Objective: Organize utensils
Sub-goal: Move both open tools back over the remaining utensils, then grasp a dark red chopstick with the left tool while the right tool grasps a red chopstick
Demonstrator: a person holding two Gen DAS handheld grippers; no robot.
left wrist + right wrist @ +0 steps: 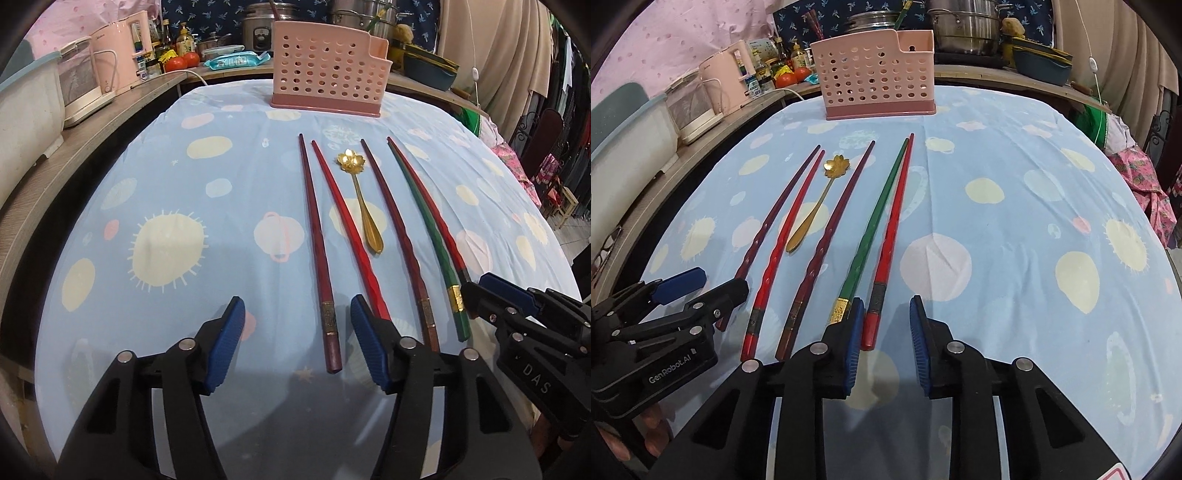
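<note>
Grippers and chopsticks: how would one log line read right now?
left gripper open | right gripper open | chopsticks, spoon on cloth | holder beyond

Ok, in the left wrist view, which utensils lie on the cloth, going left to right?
Dark maroon chopstick → bright red chopstick → gold flower spoon → second maroon chopstick → green chopstick. A further red one lies against the green, its place unclear.

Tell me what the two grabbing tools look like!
Both are black plastic with silver round bolts at the joints. Each finger ends in a blue ribbed rubber pad. The left tool shows the white words "GenRobot.AI" on its side in the right camera view. The right tool has white letters "DAS" on its body in the left camera view. No cables or sleeves show.
</note>
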